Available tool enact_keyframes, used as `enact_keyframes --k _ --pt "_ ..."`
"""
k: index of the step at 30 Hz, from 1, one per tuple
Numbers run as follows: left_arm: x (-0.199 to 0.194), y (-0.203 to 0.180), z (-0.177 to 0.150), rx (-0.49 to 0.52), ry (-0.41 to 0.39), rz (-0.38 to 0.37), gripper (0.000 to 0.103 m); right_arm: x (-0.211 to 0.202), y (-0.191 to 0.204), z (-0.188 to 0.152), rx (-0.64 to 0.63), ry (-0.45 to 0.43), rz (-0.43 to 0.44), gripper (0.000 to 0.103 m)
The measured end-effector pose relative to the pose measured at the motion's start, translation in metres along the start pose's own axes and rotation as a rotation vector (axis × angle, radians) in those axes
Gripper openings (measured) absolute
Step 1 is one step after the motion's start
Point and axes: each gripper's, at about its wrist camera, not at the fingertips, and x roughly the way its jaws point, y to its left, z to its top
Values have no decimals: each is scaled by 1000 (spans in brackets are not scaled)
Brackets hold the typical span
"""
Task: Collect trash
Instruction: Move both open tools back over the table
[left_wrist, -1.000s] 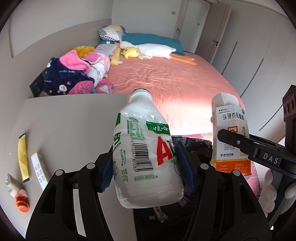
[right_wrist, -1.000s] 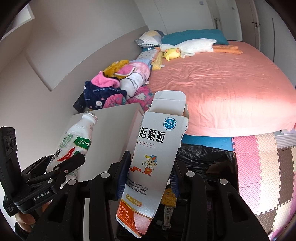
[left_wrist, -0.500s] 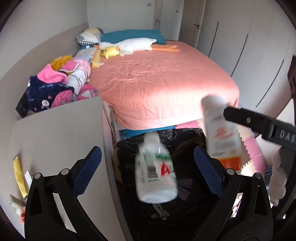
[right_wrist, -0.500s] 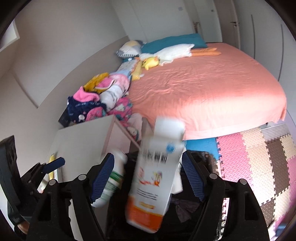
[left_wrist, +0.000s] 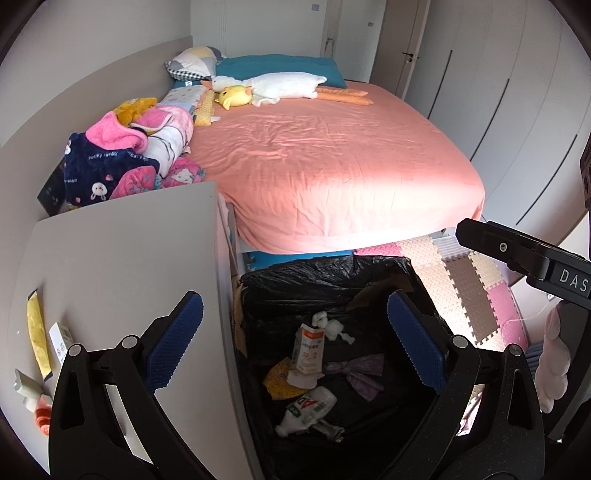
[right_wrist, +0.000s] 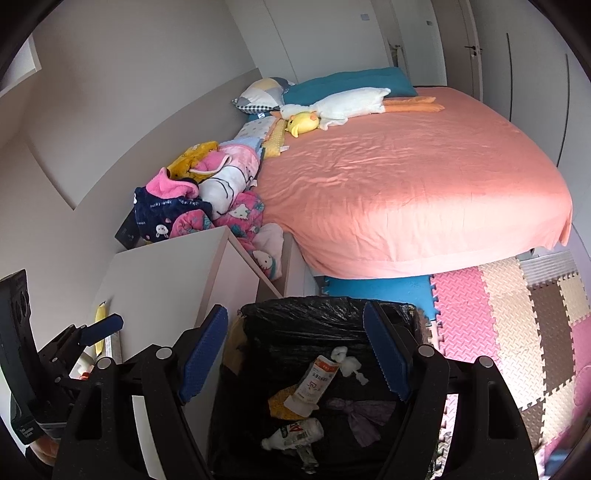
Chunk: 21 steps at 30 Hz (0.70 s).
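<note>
A bin lined with a black bag (left_wrist: 325, 269) (right_wrist: 314, 310) stands between the bedside cabinet and the bed. Inside lie a white AD bottle (left_wrist: 308, 406) (right_wrist: 295, 432), a white and orange medicine box (left_wrist: 308, 345) (right_wrist: 316, 380), a purple wrapper (left_wrist: 356, 373) and white tissue (left_wrist: 332, 325). My left gripper (left_wrist: 293, 343) is open and empty above the bin. My right gripper (right_wrist: 295, 354) is open and empty above the bin too. The right gripper's finger (left_wrist: 517, 251) shows at the right of the left wrist view.
The grey cabinet top (left_wrist: 122, 258) at the left holds a yellow packet (left_wrist: 37, 332), a white strip (left_wrist: 61, 338) and an orange and white item (left_wrist: 37, 402). A pink bed (left_wrist: 332, 166) with plush toys and piled clothes (left_wrist: 122, 158) lies behind. Foam mats (right_wrist: 517, 314) cover the floor.
Both grippers opened. The bottle fell from the left gripper and the box from the right, and both now lie in the bin.
</note>
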Motion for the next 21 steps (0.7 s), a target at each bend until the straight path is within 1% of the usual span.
enact_keyframes --k 8,21 --pt "-10 24 -17 -60 6 41 97 14 27 -5 -52 33 37 76" --pt "-30 82 -50 -189 10 115 97 37 88 -15 -156 91 107 76"
